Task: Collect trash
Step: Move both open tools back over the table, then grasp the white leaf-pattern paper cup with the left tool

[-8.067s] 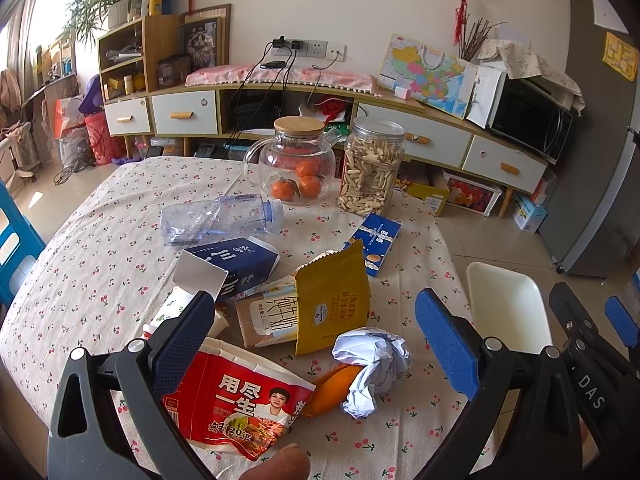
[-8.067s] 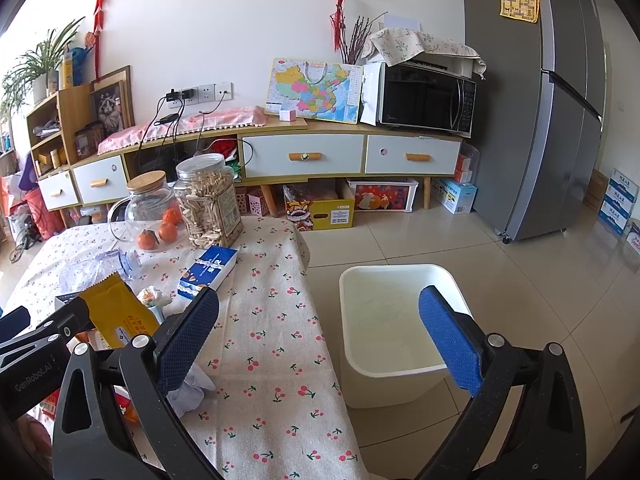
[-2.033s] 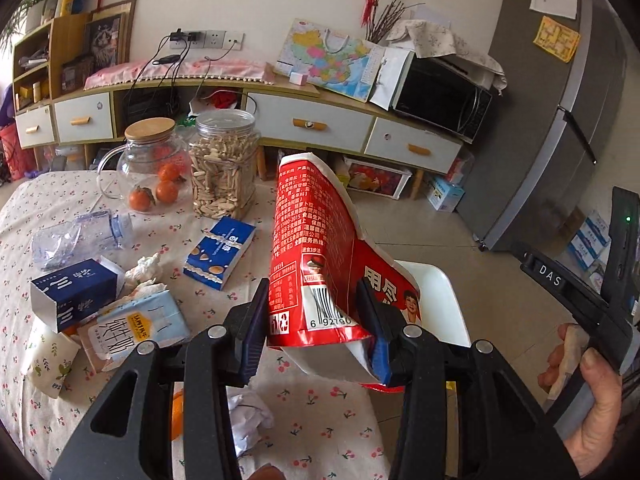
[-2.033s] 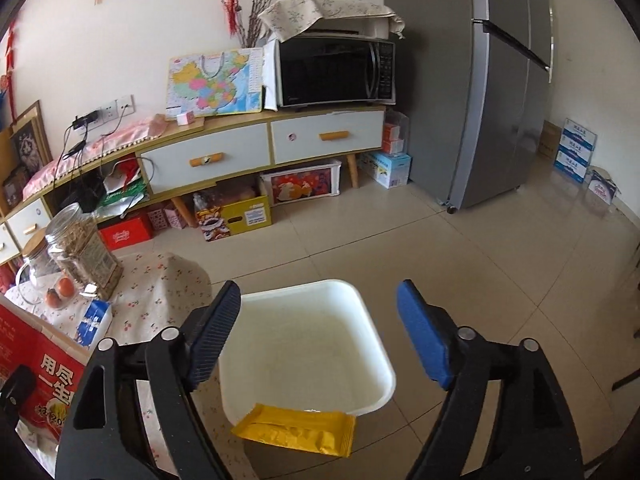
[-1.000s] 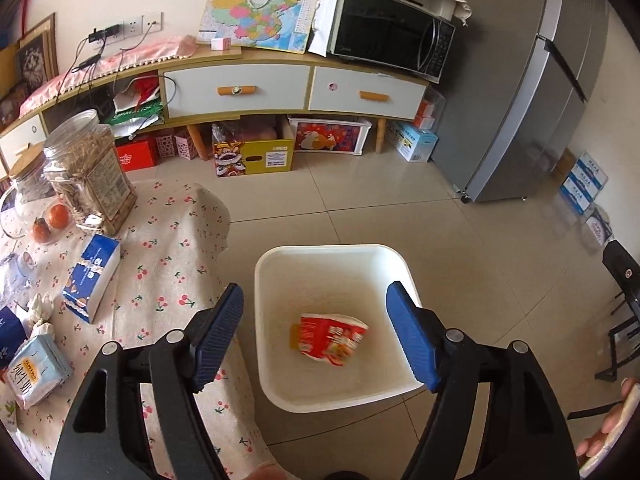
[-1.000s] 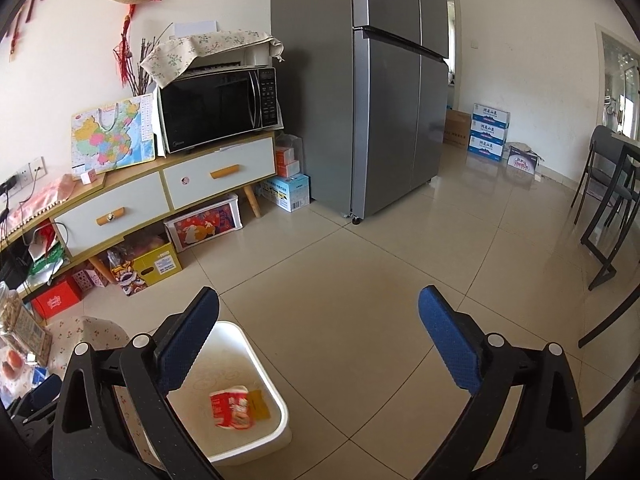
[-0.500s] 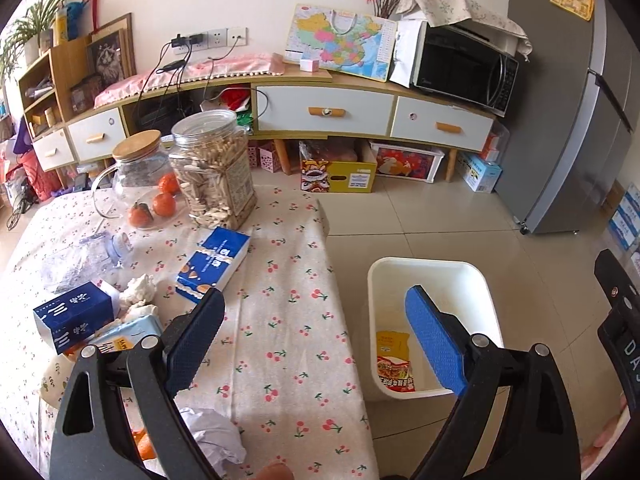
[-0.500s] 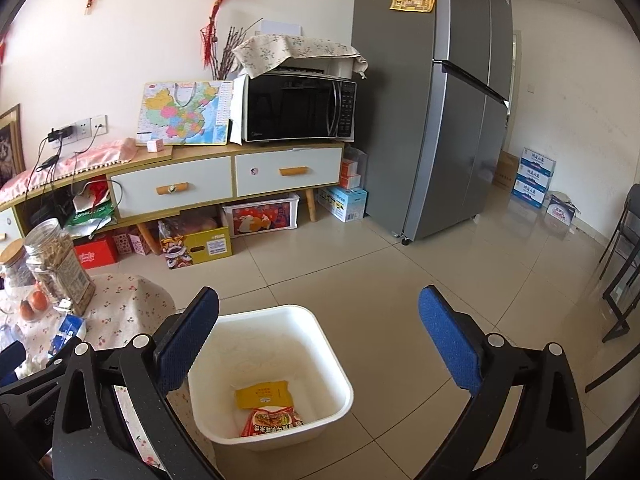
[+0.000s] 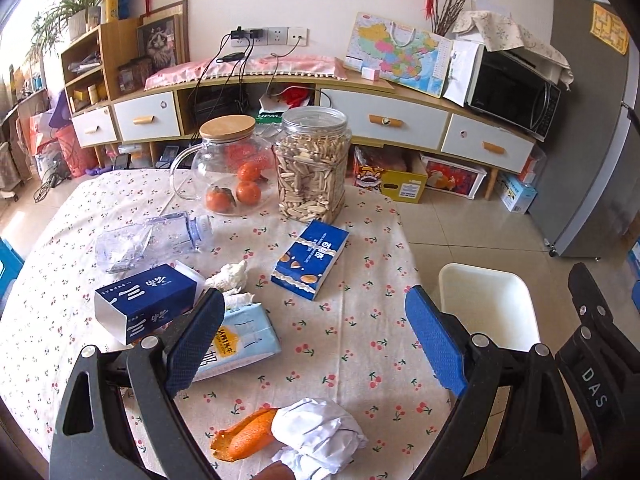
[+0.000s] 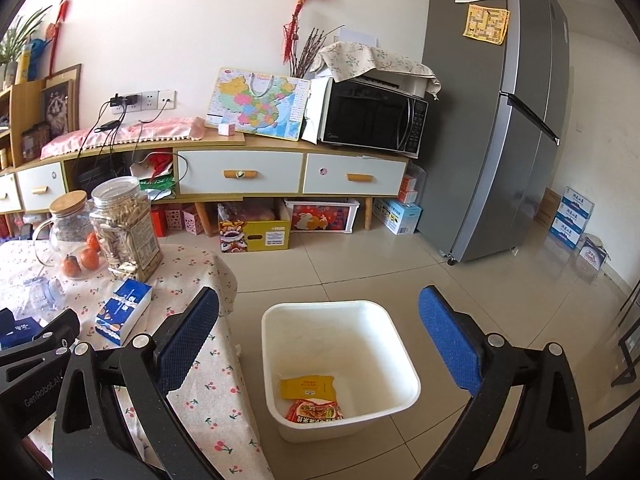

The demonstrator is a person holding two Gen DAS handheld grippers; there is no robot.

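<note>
Hovering our left gripper (image 9: 312,340) with jaws apart above cartons, peel (image 9: 240,438) and crumpled paper (image 9: 316,432), right gripper (image 10: 318,336) spread wide over white bin (image 10: 400,344) holding yellow packet (image 10: 306,387), red wrapper (image 10: 316,410).

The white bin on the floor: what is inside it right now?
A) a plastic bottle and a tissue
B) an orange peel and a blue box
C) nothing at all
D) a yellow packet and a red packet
D: in the right wrist view the white bin holds a yellow packet and a red packet lying at its bottom.
</note>
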